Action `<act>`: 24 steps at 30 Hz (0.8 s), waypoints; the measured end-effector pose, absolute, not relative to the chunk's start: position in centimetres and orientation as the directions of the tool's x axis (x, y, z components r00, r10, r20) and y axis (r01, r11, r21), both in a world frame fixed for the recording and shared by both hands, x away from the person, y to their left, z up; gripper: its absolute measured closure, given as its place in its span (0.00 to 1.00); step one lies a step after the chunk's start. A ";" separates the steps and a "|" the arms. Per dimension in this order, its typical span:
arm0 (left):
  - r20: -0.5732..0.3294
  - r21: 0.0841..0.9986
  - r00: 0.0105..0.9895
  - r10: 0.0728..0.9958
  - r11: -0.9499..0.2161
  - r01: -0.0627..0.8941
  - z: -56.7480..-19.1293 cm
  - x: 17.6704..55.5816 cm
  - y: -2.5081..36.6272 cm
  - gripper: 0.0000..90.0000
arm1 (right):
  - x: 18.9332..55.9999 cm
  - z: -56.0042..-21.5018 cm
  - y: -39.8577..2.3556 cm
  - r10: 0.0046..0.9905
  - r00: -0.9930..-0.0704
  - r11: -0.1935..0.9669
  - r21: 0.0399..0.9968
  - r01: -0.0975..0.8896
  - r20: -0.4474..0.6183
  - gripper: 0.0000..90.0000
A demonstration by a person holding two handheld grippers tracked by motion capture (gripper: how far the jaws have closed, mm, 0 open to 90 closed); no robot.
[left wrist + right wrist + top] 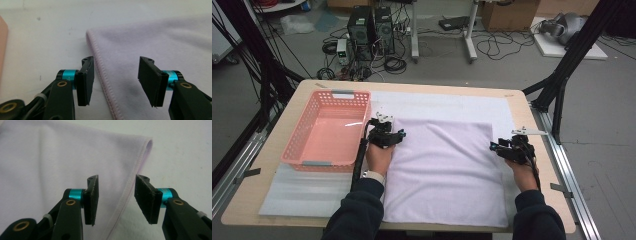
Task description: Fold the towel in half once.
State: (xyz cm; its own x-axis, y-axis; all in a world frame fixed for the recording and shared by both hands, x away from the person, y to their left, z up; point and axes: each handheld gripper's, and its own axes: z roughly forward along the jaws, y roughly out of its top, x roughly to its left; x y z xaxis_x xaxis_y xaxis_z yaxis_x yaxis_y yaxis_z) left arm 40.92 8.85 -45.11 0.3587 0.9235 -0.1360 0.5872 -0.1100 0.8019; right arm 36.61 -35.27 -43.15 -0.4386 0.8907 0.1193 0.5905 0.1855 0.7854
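From the high view, a pale lilac towel (444,172) lies flat at the middle of the surface (532,125) on a white mat (297,197), with a pink basket (332,129) at nine o'clock of it. The left gripper (384,134) sits at the towel's far left corner, about ten o'clock, and the right gripper (512,149) at its right edge, about three o'clock; how the jaws stand is too small to read there. The left gripper view settles it: the left gripper (116,80) has its jaws roughly half open, straddling the towel's (155,47) stitched hem without pinching it, holding nothing. The right gripper view shows the right gripper (116,198) likewise about half open, the towel's (57,165) hem running between the jaws, nothing gripped. The basket (3,45) is a cropped pink blur at nine o'clock in the left gripper view. The towel's near edge is partly hidden by the person's dark sleeves (357,215).
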 end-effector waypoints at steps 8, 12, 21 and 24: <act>-0.090 0.795 0.314 0.945 -0.122 0.595 -44.6 41.3 8.6 0.94 | 39.9 -44.6 -34.5 0.915 -0.393 0.202 0.737 0.645 0.094 0.84; -0.090 0.797 0.273 0.958 -0.095 0.596 -44.8 41.4 8.8 0.93 | 40.1 -44.5 -34.9 0.939 -0.340 0.191 0.752 0.631 0.046 0.91; -0.116 0.819 0.319 0.940 -0.091 0.566 -44.9 41.8 8.9 0.65 | 41.9 -44.1 -34.9 0.921 -0.367 0.139 0.773 0.619 0.129 0.67; -0.111 0.804 0.307 0.945 -0.097 0.587 -45.2 41.9 8.9 0.65 | 43.1 -44.5 -33.7 0.925 -0.376 0.218 0.743 0.633 0.048 0.64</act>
State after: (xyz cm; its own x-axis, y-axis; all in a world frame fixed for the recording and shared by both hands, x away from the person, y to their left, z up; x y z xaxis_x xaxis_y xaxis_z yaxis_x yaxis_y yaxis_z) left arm 41.95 8.90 -45.15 0.3071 0.9452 -0.1108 0.5873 -0.0966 0.8036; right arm 43.10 -33.67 -44.51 -0.3757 0.9255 0.0484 0.6332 0.2182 0.7426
